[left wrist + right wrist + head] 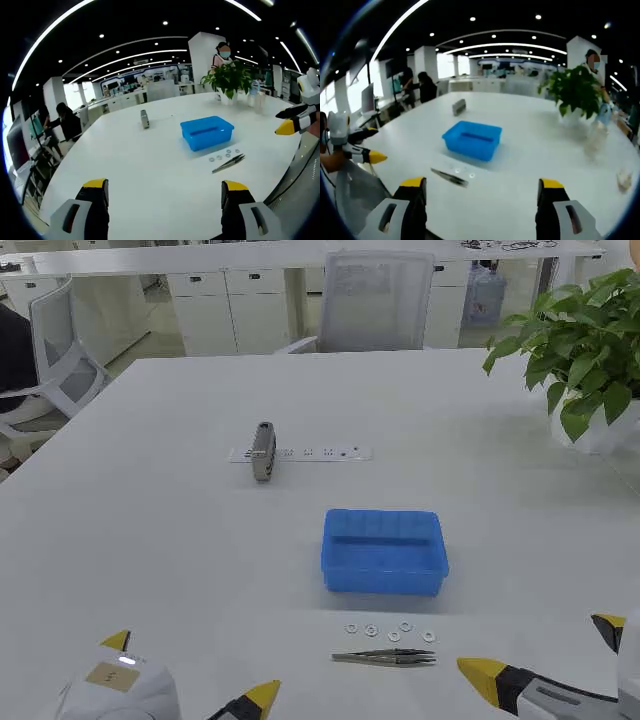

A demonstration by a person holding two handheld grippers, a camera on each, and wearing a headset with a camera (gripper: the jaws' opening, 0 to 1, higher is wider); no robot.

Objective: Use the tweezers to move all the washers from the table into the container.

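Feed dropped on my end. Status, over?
Left gripper and right gripper open, empty. Tweezers on table beside washers, just short of container. Nothing in the way.

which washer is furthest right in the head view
The small silver metal washer at the right end of the row, just above the right end of the slim metal tweezers on the white table. The other four washers lie to its left.

Five washers, one pair of tweezers, one blue container, one potted plant (leafy, green)
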